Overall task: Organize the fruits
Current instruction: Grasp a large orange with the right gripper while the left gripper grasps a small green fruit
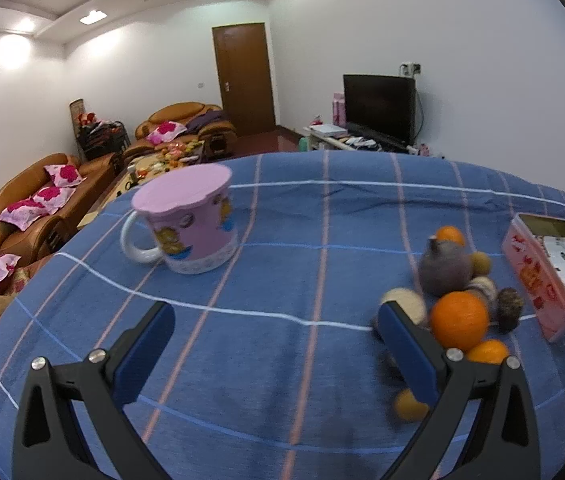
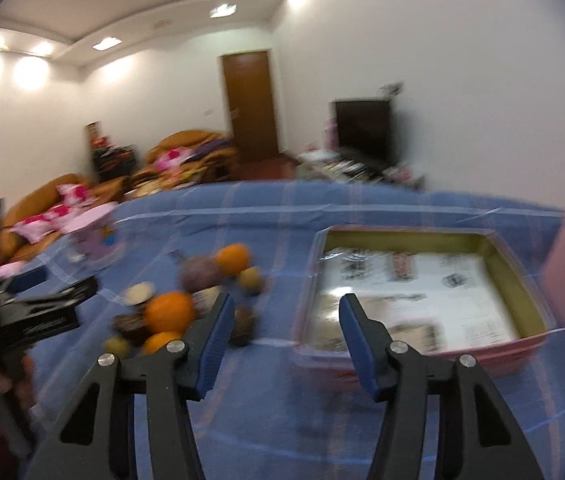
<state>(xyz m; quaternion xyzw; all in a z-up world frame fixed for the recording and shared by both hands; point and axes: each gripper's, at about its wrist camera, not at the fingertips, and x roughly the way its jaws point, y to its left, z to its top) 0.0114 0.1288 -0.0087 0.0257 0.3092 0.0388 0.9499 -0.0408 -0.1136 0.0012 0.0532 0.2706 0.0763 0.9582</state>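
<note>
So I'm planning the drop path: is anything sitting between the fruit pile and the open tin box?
Nothing visible does. In the right wrist view a bare strip of blue checked cloth separates the fruit pile from the open tin box; the right gripper, jaws apart and empty, hovers above that strip.

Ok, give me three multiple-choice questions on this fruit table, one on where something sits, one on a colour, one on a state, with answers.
1. Where does the fruit pile lie relative to the tin box in the right wrist view?
A. inside it
B. to its left
C. behind it

2. What colour is the mug's lid?
A. pink
B. green
C. black

3. What is between the right gripper pads?
A. an orange
B. the mug
C. nothing

Answers: B, the pile is on the tablecloth left of the box; A, a pink lid covers the mug; C, the gap is bare.
</note>
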